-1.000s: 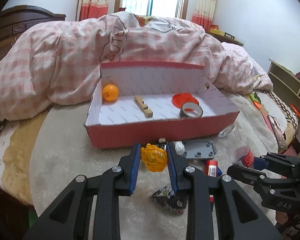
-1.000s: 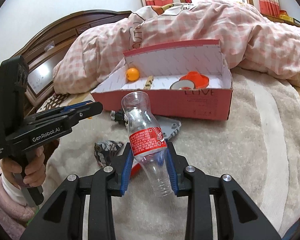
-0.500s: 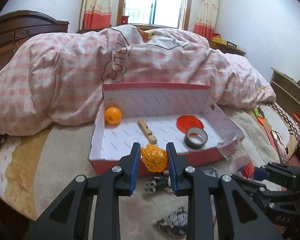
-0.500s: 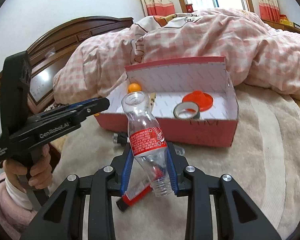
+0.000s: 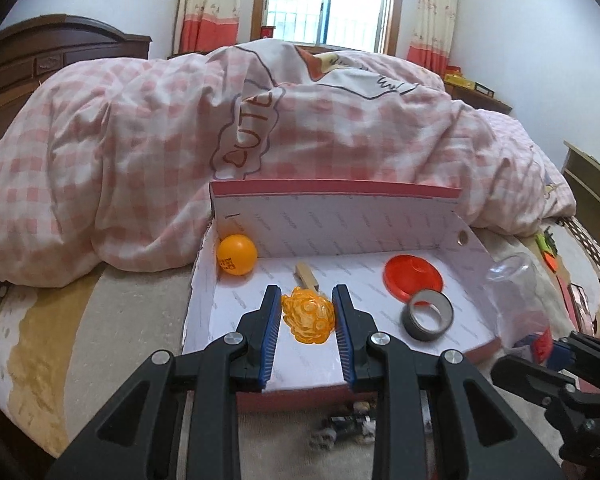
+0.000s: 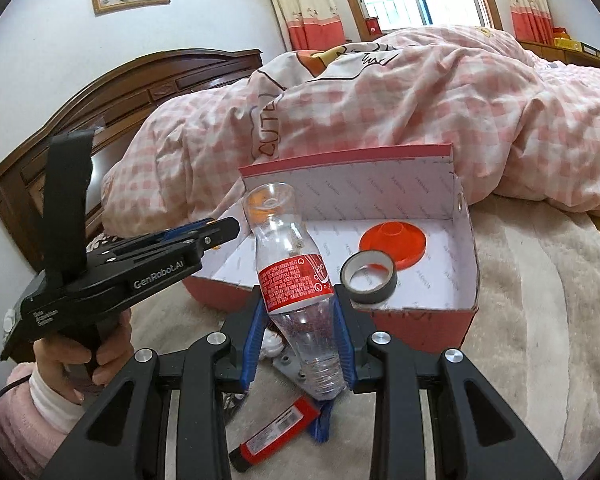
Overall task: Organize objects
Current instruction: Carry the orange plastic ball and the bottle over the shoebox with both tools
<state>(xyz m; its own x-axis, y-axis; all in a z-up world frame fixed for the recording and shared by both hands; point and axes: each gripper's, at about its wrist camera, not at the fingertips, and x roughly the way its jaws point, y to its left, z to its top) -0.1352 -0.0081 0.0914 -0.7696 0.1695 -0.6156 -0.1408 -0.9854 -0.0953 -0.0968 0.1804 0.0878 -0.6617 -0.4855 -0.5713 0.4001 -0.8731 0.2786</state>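
Gripping an orange translucent toy (image 5: 309,315) between its 2 blue pads, the left gripper (image 5: 307,320) hangs over the near part of a pink-sided box (image 5: 380,202), jaws clamped on the toy; the right gripper (image 6: 299,334) clamps a clear plastic bottle (image 6: 290,276) with a red label, open neck tilted up and away. Below the right jaws on the beige blanket (image 6: 540,320) lie a red-and-black tube (image 6: 276,434) and a grey plate (image 6: 290,364). Beyond the left jaws, inside the box, sit a wooden clothespin (image 5: 308,277), a roll of grey tape (image 5: 428,314) to the right, a red lid (image 5: 413,278) behind it and an orange ball (image 5: 236,254) far left. A pink checked quilt (image 5: 140,160) rises behind
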